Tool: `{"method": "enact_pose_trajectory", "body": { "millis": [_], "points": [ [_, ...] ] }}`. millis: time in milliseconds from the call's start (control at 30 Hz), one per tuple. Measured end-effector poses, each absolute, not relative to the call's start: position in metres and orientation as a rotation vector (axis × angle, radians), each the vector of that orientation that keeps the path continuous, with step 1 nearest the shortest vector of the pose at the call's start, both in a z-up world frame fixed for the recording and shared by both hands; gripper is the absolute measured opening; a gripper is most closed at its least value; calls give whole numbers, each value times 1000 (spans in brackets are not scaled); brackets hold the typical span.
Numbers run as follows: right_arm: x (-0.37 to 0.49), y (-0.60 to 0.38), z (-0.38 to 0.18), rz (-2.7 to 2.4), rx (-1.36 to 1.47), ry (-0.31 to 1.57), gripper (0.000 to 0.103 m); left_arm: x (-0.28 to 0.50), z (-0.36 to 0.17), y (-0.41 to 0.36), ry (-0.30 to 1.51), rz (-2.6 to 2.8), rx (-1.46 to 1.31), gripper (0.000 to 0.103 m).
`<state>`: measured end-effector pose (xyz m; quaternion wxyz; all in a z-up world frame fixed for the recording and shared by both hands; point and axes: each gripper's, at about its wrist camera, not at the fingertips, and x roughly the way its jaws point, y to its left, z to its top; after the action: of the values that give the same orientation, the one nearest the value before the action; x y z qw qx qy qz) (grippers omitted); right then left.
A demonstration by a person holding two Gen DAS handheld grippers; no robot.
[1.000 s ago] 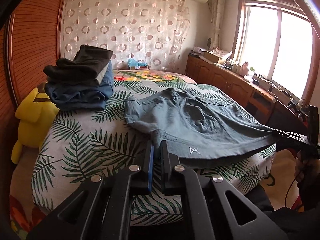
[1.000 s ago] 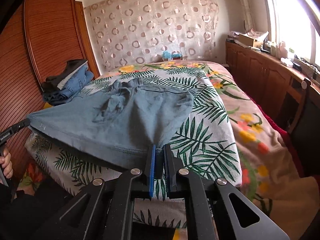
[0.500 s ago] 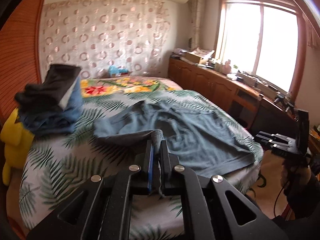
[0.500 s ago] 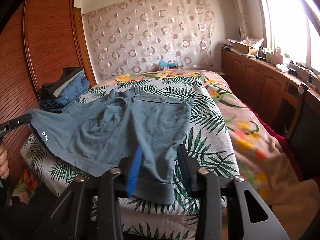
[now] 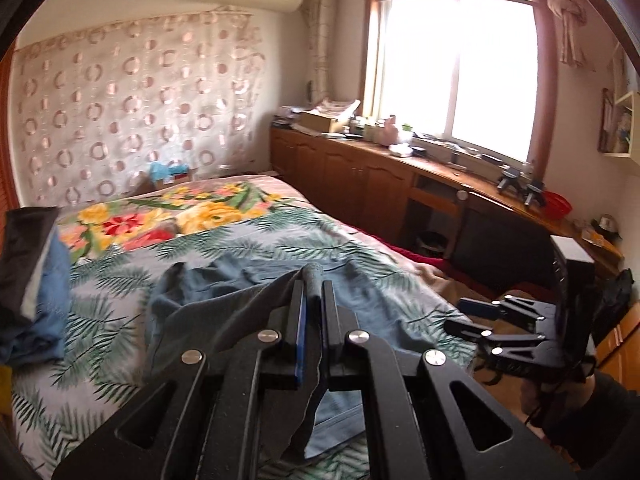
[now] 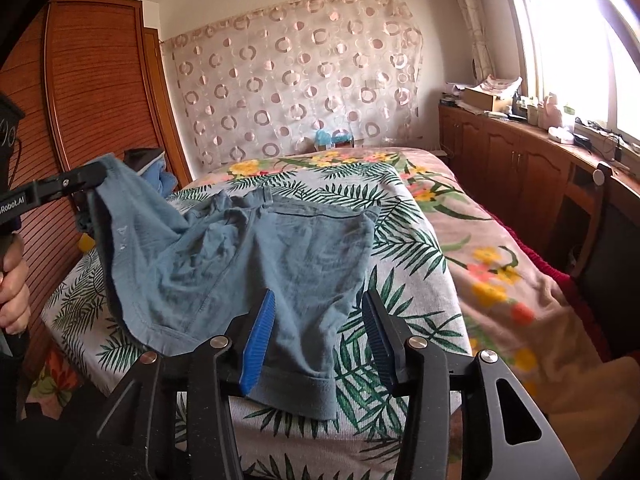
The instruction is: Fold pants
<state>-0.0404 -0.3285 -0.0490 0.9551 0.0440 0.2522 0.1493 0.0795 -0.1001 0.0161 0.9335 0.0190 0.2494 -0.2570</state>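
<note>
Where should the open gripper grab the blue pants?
Grab the thick hem of the pants at the bed's near edge, coming straight in from the foot of the bed. It lies flat right between the right gripper's open jaws, while the left gripper holds the other leg up.

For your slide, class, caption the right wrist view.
Open right gripper above the blue pants; left gripper lifts one corner.

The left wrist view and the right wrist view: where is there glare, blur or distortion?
Left wrist view: the window is blown out white, the clothes pile at the edge is motion-blurred. Right wrist view: glare at the window, the wardrobe bows from the fisheye, the blue-grey shorts stay sharp.
</note>
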Motion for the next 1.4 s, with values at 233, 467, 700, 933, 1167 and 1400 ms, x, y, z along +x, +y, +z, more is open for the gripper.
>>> {"method": "enact_pose_trajectory", "body": {
  "millis": [233, 467, 700, 933, 1167, 1400],
  "points": [
    [-39, -329, -53, 295, 84, 490, 47, 90, 10, -127, 552, -568, 65, 7],
    [-40, -337, -57, 295, 92, 491, 47, 105, -10, -138, 632, -561, 61, 7],
    [-38, -332, -60, 306, 94, 502, 48, 104, -24, -125, 666, -525, 52, 32],
    [-32, -319, -53, 326, 82, 493, 48, 99, -29, -100, 665, -435, 80, 46],
    [-15, -304, -58, 369, 53, 520, 48, 100, -47, -73, 702, -438, 8, 89],
    [10, -291, -65, 403, 19, 566, 47, 101, -69, -66, 749, -419, 10, 89]
  ]
}}
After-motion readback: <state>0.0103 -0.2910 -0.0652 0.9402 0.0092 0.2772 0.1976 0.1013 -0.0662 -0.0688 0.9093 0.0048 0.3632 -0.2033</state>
